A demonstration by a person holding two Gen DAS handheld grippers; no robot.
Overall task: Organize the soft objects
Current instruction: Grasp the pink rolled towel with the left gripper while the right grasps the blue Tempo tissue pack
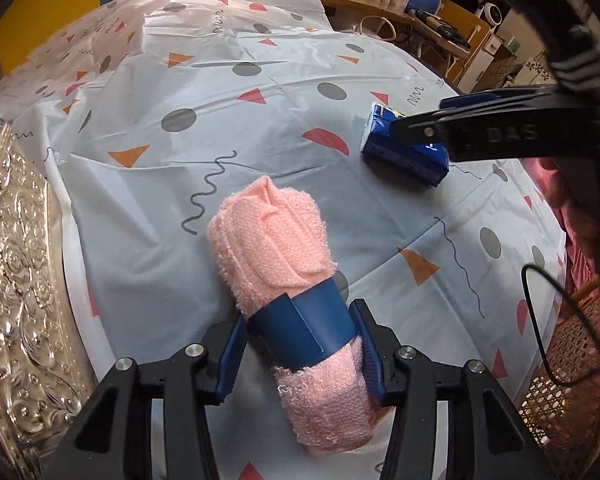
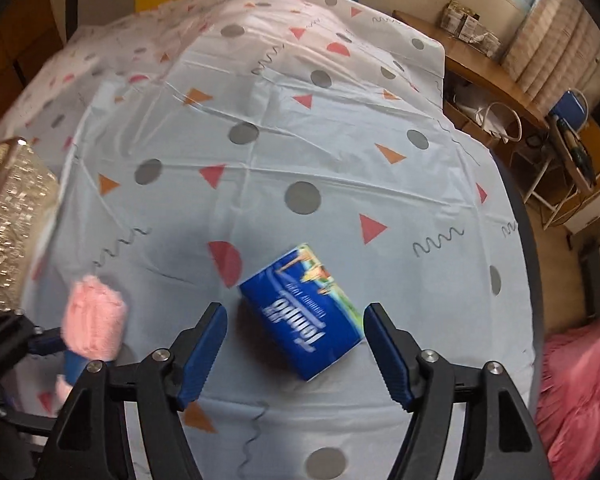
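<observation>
- The rolled pink terry towel with a dark blue paper band [image 1: 284,280] lies on the worktop, lengthwise between the jaws of the left hand-held gripper [image 1: 300,354]. The blue pads sit against the band on both sides, so this reads as a grasp on the towel, though the roll is not yet lifted.
- The blue soft pack of tissues with white lettering [image 2: 304,312] lies flat on the worktop at about two o'clock from the towel. The right hand-held gripper [image 2: 294,354] hangs above it with its jaws spread wide; the pads flank the pack without touching it, so it is released.
- Judging by this, the sorting is at an early stage: both soft things are still out on the worktop, and neither is in a container.
- The embossed silver metal tray [image 1: 16,300] stands at nine o'clock from the towel, close by; it looks a likely place for them, but that is a guess.
- The light blue plastic tablecloth with grey dots, red and orange triangles [image 1: 220,128] is creased but bare between towel and tray, so nothing blocks that way.
- The two hand-held grippers work close together and could knock each other.
</observation>
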